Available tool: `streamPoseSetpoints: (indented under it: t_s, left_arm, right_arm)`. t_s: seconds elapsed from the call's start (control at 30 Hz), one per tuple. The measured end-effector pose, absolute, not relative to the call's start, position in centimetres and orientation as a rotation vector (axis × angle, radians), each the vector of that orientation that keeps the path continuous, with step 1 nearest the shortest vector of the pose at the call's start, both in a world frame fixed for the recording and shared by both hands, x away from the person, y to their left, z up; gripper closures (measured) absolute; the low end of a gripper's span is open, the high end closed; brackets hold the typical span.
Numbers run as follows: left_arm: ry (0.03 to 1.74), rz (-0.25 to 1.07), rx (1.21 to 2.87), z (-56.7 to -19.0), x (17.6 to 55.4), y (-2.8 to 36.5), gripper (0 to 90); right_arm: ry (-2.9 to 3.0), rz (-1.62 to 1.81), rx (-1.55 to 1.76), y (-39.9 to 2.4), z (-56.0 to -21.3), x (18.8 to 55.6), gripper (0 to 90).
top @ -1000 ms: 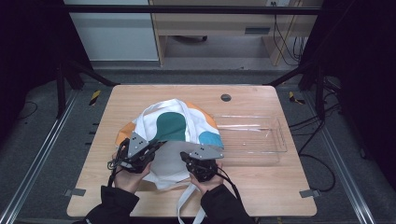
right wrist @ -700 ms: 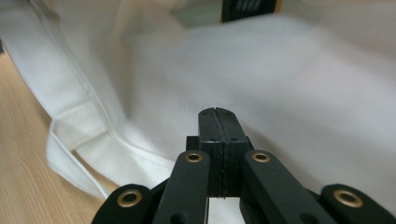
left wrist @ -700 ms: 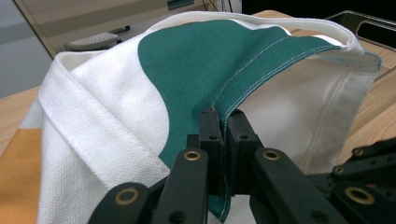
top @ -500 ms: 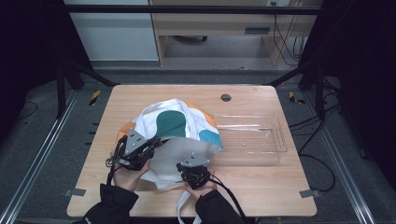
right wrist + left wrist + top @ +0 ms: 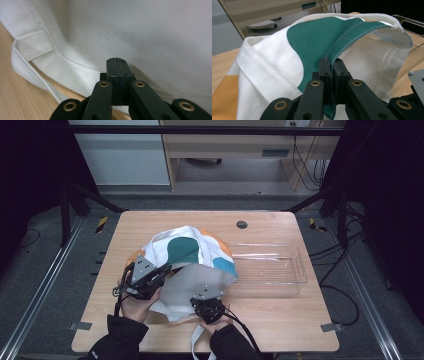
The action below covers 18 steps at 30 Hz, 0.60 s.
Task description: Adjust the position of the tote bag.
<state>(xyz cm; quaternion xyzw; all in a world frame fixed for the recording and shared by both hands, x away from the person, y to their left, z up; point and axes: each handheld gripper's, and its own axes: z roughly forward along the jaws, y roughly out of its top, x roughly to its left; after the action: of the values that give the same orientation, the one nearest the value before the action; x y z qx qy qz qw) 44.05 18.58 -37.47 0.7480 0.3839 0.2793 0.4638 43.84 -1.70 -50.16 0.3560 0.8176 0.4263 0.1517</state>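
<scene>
The wooden table (image 5: pixel 150 227) carries everything here, its pale top reaching from the person's edge to a small dark round grommet (image 5: pixel 242 224) near the far side. On its right half lies a clear plastic tray (image 5: pixel 295 270), long and shallow, with its left end just beside the cloth. The canvas tote bag (image 5: pixel 182 251) sits at the middle of the table, left of the tray, a rumpled white mound printed with a dark green patch, an orange area along its left and far edges and a teal bit at its right; its grey-white lining side faces up toward the person, and a white strap (image 5: pixel 196 342) trails off it toward the near table edge. The left gripper (image 5: pixel 150 279) is at the bag's near left, held in the person's hand (image 5: pixel 137 305); in the left gripper view its jaws are clenched on the bag's stitched green-and-white rim (image 5: pixel 342 47), lifting the opening so the pale inside shows. The right gripper (image 5: pixel 209 306) is at the bag's near edge, its jaws pressed together; in the right gripper view they point at the white fabric (image 5: pixel 150 22), where faint mirrored lettering (image 5: pixel 116 36) shows through, and I cannot tell whether any cloth is caught between them.
</scene>
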Motion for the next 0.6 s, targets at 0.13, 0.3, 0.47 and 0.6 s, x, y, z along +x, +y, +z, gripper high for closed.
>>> streamPoseSetpoints:
  t_s: [0.13, 0.3, 0.47, 0.6]
  left_arm:
    - [0.948, 0.683, 1.838, -37.2, 44.2, 18.6, 86.9]
    - [0.947, 0.686, 1.836, -36.8, 44.5, 18.6, 87.1]
    - [0.942, 0.688, 1.832, -36.2, 45.0, 18.7, 87.3]
    - [0.939, 0.692, 1.828, -35.8, 45.2, 18.8, 87.3]
  right_arm:
    - [2.353, 1.209, 1.024, -1.6, -50.2, 43.9, 90.0]
    - [2.363, 1.182, 1.020, -1.5, -50.3, 44.0, 90.0]
    - [2.375, 1.158, 1.026, -1.3, -50.4, 44.1, 90.0]
    - [2.384, 1.140, 1.024, -1.2, -50.5, 44.2, 90.0]
